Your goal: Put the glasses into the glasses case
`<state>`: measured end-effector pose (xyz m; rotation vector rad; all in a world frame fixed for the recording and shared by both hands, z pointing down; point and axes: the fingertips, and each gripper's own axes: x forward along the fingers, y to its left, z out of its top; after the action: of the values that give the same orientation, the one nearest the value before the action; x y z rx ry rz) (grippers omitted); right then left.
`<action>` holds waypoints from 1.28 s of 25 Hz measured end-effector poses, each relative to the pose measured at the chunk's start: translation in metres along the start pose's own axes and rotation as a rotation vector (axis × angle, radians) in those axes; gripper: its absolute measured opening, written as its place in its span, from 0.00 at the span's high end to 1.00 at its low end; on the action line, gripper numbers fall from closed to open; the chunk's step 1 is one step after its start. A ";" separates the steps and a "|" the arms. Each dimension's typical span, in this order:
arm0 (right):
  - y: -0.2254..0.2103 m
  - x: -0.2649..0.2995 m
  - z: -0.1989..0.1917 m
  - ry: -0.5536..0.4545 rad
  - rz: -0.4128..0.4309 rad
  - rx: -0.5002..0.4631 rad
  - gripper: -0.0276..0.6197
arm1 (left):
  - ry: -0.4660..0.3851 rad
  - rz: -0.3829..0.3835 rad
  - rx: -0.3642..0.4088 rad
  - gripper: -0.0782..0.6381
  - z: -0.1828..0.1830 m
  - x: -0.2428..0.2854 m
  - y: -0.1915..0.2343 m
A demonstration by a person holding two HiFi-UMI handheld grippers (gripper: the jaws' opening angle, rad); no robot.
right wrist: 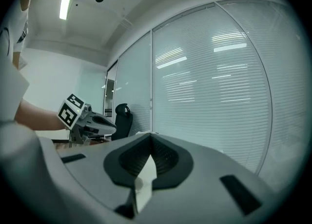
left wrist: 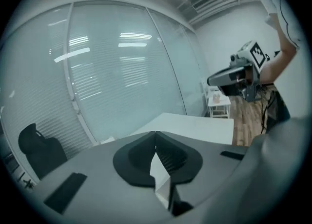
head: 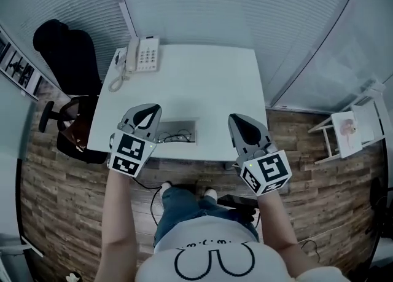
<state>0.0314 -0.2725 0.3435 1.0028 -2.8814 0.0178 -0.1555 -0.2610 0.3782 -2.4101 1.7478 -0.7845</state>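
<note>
I see no glasses and no glasses case in any view. My left gripper is held up over the front left of the white table, jaws shut with nothing between them. My right gripper hangs over the table's front right, also shut and empty. In the left gripper view the closed jaws point toward the glass wall, with the right gripper in the air at the right. The right gripper view shows its own jaws together and the left gripper at the left.
A white telephone sits at the table's far left corner. A cable slot with wires opens near the front edge. A black chair stands left of the table, a small white stand at the right. Blinds cover the glass wall behind.
</note>
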 end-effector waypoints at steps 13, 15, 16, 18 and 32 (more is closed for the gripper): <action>0.018 0.014 0.082 -0.136 0.044 -0.110 0.94 | -0.317 0.398 -0.238 0.87 0.056 -0.113 0.076; 0.026 0.018 0.095 -0.149 0.042 -0.131 0.94 | -0.341 0.412 -0.253 0.87 0.060 -0.123 0.085; 0.029 0.019 0.101 -0.157 0.039 -0.143 0.94 | -0.352 0.418 -0.251 0.87 0.063 -0.127 0.089; 0.036 0.021 0.111 -0.173 0.026 -0.164 0.94 | -0.376 0.428 -0.238 0.87 0.069 -0.135 0.093; 0.042 0.010 0.129 -0.214 -0.053 -0.136 0.94 | -0.443 0.448 -0.192 0.87 0.081 -0.152 0.092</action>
<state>-0.0135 -0.2511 0.2173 1.1169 -2.9923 -0.3024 -0.2350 -0.1758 0.2216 -1.9515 2.1035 -0.0305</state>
